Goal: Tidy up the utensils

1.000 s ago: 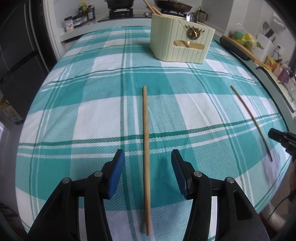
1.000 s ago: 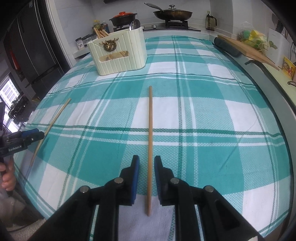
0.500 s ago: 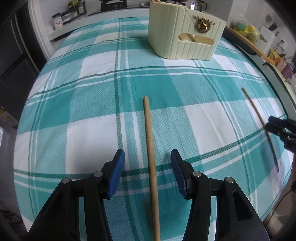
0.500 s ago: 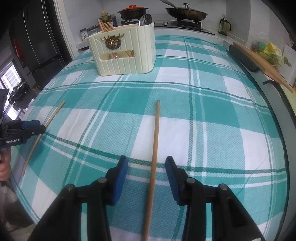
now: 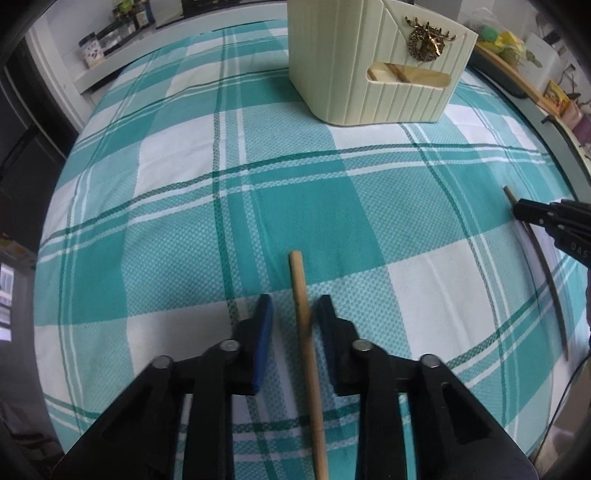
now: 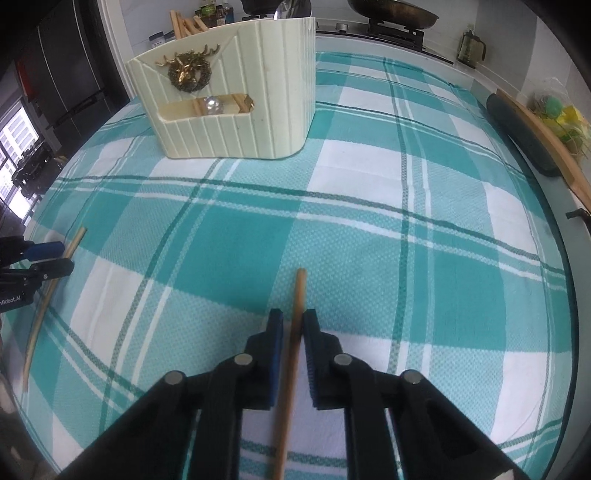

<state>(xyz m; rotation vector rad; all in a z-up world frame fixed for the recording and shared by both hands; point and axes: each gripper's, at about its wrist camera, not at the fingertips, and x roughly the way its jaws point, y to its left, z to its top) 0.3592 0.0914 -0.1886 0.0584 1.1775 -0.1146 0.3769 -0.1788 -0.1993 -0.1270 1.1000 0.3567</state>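
right gripper [image 6: 293, 325]: jaws nearly pinched around a chopstick [image 6: 289, 369], gap tiny
left gripper [image 5: 293, 314]: jaws narrow, other chopstick [image 5: 308, 354] lies between, untouched
holder [image 6: 236, 92]: far across the tablecloth [image 6: 369, 258]
tip: I'd squeeze square so neither rolls

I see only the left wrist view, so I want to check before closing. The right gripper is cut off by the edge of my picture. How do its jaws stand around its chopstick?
Observer: The right gripper has its jaws nearly closed around the right chopstick, close to its far end. I cannot tell whether the pads press on it.
Operator: And the top of the holder? My view cuts it off.
Observer: Wooden sticks stand up out of the back of the holder.
Operator: Is there any metal inside?
Observer: A shiny round metal piece shows through the front window.
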